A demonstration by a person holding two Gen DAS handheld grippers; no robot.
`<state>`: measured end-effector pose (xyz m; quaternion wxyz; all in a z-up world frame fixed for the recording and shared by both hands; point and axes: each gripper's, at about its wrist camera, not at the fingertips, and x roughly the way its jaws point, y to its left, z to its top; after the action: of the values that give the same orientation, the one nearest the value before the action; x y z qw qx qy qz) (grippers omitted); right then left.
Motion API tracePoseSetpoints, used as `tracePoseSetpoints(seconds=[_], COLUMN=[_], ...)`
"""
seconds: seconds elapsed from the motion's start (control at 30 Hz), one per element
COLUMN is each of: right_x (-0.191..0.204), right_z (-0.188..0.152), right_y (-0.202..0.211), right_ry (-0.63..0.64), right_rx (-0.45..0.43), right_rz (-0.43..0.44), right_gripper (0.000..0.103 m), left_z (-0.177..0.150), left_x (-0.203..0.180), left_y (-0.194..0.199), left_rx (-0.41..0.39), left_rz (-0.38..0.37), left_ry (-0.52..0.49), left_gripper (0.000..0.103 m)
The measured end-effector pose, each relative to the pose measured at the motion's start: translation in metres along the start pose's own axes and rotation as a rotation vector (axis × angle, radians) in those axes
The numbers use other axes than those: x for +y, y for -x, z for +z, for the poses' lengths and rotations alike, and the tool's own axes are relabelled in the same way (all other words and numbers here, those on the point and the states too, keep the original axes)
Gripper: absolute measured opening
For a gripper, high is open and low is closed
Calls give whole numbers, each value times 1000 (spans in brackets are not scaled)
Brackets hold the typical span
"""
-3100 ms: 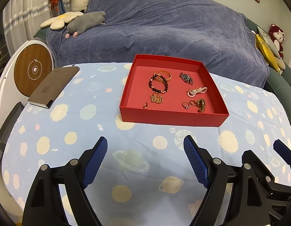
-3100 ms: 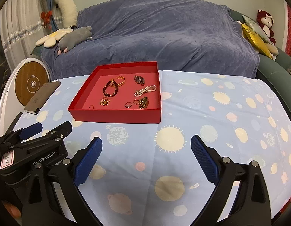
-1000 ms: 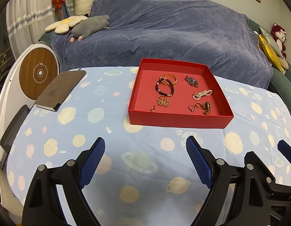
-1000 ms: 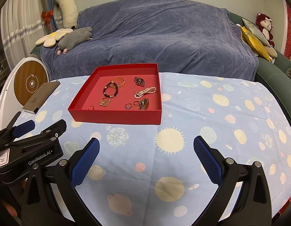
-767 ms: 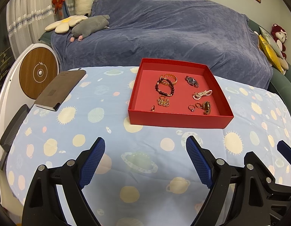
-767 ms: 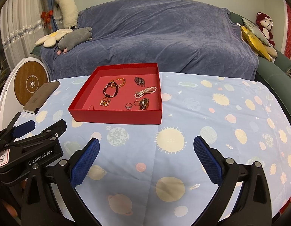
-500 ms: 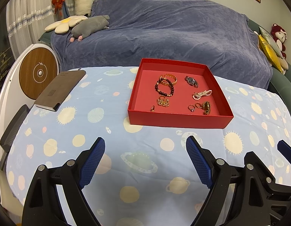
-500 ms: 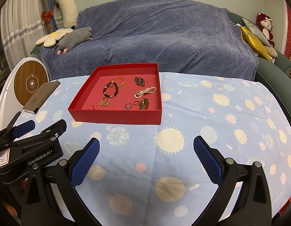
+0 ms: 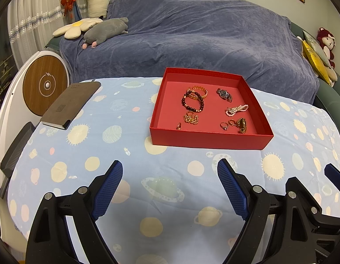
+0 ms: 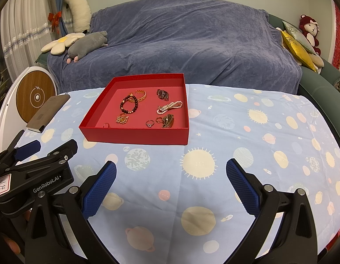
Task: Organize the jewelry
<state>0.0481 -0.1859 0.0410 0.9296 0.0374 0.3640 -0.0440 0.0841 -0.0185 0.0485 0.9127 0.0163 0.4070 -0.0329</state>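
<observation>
A matt red cardboard tray [image 9: 210,142] sits on a smooth printed cotton tablecloth [image 9: 130,160]. Inside the tray lie shiny gold-toned metal chains [image 9: 191,118] and a glossy dark bead bracelet [image 9: 192,104]. Behind the tray, a sofa wears plush blue velvety cloth [image 9: 202,35].

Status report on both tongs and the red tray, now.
Left tongs open, empty. Right tongs open, empty, both short of the tray. Red tray on the cloth, jewelry loose inside. Nothing between tongs and tray.
</observation>
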Motion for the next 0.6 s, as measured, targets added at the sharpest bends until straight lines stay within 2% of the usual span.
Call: tracePoseSetpoints(seconds=[0.6], right_x=[0], right_z=[0], right_y=[0], right_ry=[-1], right_rx=[0], right_rz=[0], right_gripper=[98], left_z=[0], left_x=[1], left_y=[0], left_rx=[-2], left_rz=[-2], left_ry=[3], left_gripper=[85])
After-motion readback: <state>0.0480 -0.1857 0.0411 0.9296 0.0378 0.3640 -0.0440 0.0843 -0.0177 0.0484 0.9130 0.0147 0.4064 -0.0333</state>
